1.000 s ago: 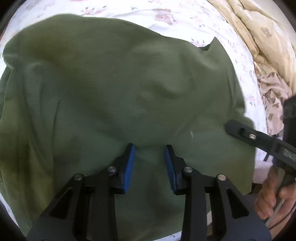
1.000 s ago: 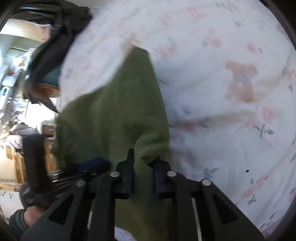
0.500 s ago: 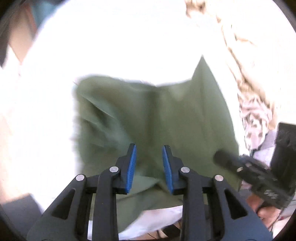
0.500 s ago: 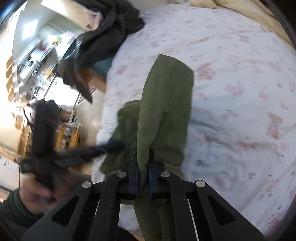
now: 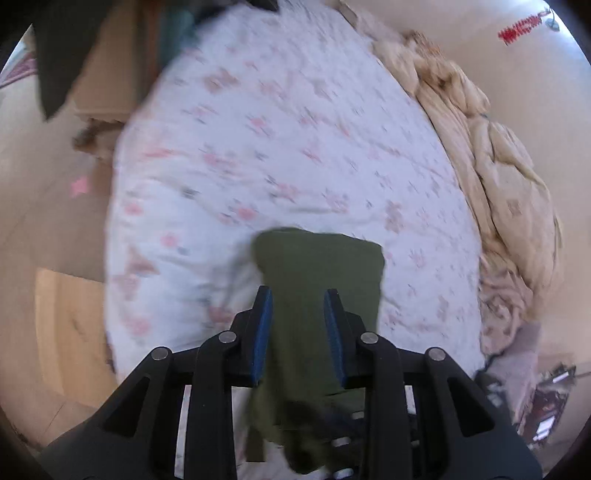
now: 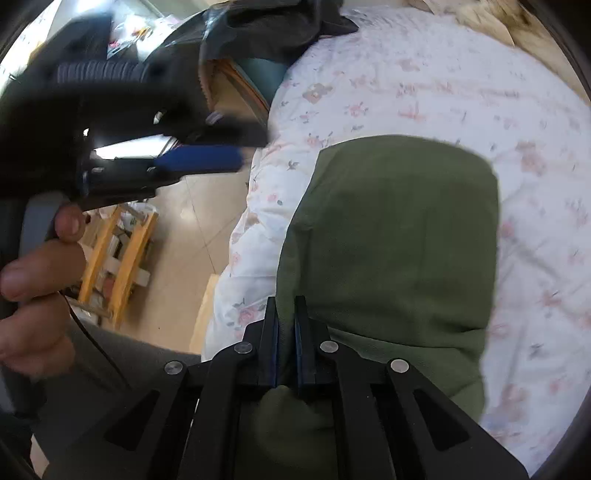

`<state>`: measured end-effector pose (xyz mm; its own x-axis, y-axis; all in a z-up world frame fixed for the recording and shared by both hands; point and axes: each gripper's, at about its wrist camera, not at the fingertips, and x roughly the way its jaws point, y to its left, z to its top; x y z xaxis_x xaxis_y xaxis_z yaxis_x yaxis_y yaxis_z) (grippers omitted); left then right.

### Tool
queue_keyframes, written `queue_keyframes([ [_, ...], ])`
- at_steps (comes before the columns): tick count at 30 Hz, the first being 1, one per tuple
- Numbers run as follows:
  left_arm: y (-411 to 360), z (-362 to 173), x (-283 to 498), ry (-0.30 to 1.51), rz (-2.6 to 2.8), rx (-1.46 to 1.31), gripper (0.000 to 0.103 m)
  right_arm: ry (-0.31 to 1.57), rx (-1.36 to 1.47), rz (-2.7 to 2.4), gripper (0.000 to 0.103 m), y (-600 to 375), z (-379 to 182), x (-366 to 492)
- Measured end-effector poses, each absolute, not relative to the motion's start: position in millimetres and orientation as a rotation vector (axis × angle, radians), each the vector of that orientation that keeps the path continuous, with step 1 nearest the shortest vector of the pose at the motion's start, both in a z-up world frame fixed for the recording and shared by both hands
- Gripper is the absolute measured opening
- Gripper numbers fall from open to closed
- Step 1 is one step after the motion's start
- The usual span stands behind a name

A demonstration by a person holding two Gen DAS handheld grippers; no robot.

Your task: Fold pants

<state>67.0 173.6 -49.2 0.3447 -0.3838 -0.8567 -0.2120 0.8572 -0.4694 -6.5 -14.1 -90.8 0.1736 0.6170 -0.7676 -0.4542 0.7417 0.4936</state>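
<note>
— So, where are the green pants [image 6: 399, 236] relative to the two tools?

— Hanging from the right gripper [image 6: 286, 314], mostly. Its jaws stand almost together, with a fold of the green cloth pinched between the dark pads. From that pinch the folded fabric spreads forward and to the right in the right wrist view, draping down over the white floral bedsheet [image 6: 461, 92].

— And the left gripper [image 5: 298, 321]?

— Its blue pads [image 5: 263, 328] stand a modest way apart. In its own view the pants [image 5: 325, 288] run straight up through the gap, a narrow green band whose far edge ends squarely over the sheet [image 5: 277, 129]. Whether the pads actually press on the cloth I cannot tell; the fabric fills the space between them, but the picture is blurred there.

— Can you see one tool from the other?

— Yes. The right wrist view shows the left tool at the upper left, blurred, one blue pad [image 6: 199, 158] pointing toward the bed edge, with the person's hand [image 6: 40, 277] wrapped round its handle. It sits left of the pants, apart from the part of them seen there.

— Anything else around?

— A crumpled beige quilt [image 5: 498, 177] lies along the sheet's right side, dark clothing [image 6: 266, 22] sits at the bed's far end, and a wooden rack [image 6: 118, 258] stands on the floor.
</note>
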Motion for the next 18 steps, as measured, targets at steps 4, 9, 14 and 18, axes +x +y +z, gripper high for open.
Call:
queue_keyframes([
  [4,146,-68,95,1.291,-0.167,-0.451,0.025,1.175,0.217,0.768,0.007,-5,-103,-10],
  [9,130,-125,109,1.449,-0.100,-0.330,0.025,1.216,0.189,0.813,0.017,-7,-92,-17],
  [14,117,-122,111,1.422,-0.114,-0.235,0.025,1.107,0.105,0.918,0.016,-59,-37,-38],
  [18,117,-124,113,1.428,-0.095,-0.243,0.025,1.089,0.100,0.755,0.015,-102,-31,-13],
])
